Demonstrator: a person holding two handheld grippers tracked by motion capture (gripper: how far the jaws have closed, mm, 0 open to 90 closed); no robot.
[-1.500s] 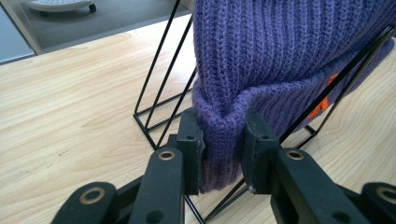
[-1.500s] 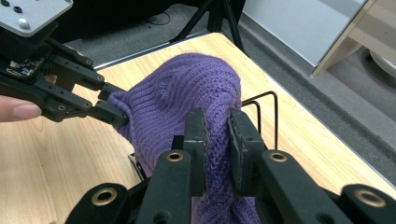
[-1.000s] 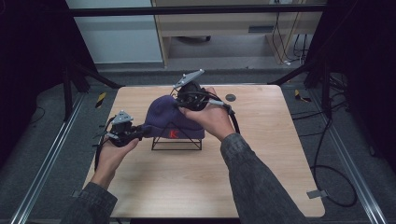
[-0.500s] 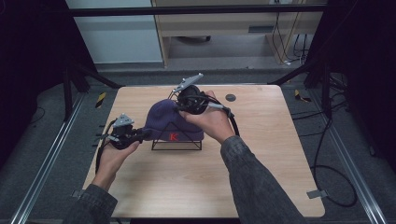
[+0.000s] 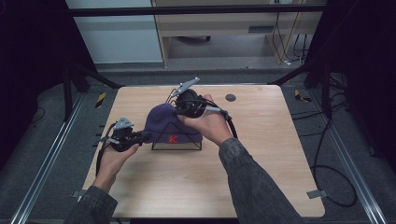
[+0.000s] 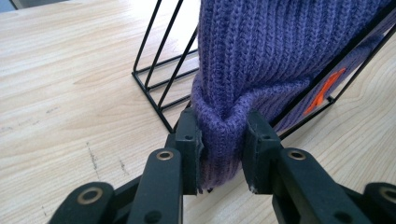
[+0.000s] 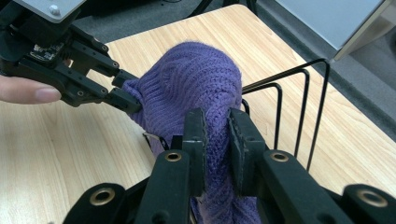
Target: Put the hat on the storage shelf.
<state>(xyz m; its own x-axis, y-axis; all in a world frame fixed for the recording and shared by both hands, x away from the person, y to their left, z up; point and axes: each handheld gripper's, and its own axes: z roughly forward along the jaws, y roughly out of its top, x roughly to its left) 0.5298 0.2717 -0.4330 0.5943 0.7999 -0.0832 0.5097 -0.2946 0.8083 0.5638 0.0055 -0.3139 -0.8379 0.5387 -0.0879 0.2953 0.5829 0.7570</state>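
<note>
Pale wood bench (image 5: 261, 154) fills mid-frame in the high view, bearing a black wire rack (image 5: 176, 140) at centre with a purple knit beanie (image 5: 163, 122) draped over it. To seat it well, I judge both sides should be drawn down evenly so the wires don't snag. The left gripper (image 6: 223, 140) pinches the cuff; the right gripper (image 7: 215, 140) pinches knit higher up.

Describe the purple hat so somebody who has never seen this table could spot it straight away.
On the wooden table, look left of the middle for a black wire rack. The purple knit hat is draped over it, pinched at its brim by the left tongs and the right tongs. It is the only soft purple thing there, with an orange letter K.
</note>
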